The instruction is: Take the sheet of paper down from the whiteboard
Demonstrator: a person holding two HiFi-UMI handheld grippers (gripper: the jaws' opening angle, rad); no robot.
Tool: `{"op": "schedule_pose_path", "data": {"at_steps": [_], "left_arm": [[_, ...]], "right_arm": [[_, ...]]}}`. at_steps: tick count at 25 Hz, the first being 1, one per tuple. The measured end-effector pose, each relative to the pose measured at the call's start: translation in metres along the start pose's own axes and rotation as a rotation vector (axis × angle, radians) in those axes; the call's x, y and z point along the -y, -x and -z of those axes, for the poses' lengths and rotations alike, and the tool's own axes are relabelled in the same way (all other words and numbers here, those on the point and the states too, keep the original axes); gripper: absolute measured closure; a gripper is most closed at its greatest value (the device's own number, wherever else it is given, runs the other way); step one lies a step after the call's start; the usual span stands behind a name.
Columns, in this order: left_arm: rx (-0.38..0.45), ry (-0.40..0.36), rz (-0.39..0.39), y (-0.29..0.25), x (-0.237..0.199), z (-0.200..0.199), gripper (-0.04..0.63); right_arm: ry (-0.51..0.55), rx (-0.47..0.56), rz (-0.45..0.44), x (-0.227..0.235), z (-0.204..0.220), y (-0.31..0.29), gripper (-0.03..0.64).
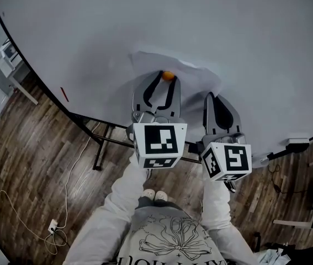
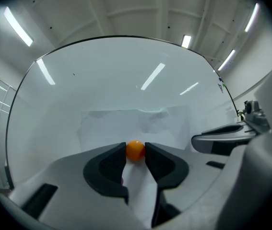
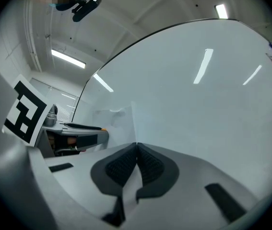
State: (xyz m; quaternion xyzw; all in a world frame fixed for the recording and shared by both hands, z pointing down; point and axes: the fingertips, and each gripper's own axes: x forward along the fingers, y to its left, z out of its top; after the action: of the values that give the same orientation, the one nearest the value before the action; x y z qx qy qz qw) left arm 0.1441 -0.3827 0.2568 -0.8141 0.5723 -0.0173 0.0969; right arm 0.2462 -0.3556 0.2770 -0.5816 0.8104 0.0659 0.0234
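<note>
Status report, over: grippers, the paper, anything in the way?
Left gripper shut on orange magnet pinning the sheet. Right gripper shut on sheet's edge. Sheet on whiteboard. Nothing else blocking.

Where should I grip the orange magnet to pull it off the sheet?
Grip the orange magnet across its round middle, one pad on each side, coming straight at the whiteboard. It is a small ball standing proud of the sheet of paper, so only its sides offer purchase. The left gripper sits that way now; the right gripper pinches the sheet's right edge.
</note>
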Motion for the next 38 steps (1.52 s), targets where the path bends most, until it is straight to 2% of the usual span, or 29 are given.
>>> {"op": "schedule_pose_path", "data": {"at_steps": [10, 29, 38], "left_arm": [[0.005, 0.053, 0.033, 0.007, -0.003, -0.004, 0.477], [-0.012, 0.073, 0.001, 0.012, -0.032, 0.003, 0.477], [-0.024, 0.069, -0.002, 0.004, -0.03, 0.008, 0.477]], "right_arm": [[-0.019, 0.021, 0.031, 0.004, -0.004, 0.008, 0.615], [-0.05, -0.003, 0.242, 0.06, -0.002, 0.047, 0.615], [-0.053, -0.004, 0.293, 0.076, -0.004, 0.062, 0.614]]}}
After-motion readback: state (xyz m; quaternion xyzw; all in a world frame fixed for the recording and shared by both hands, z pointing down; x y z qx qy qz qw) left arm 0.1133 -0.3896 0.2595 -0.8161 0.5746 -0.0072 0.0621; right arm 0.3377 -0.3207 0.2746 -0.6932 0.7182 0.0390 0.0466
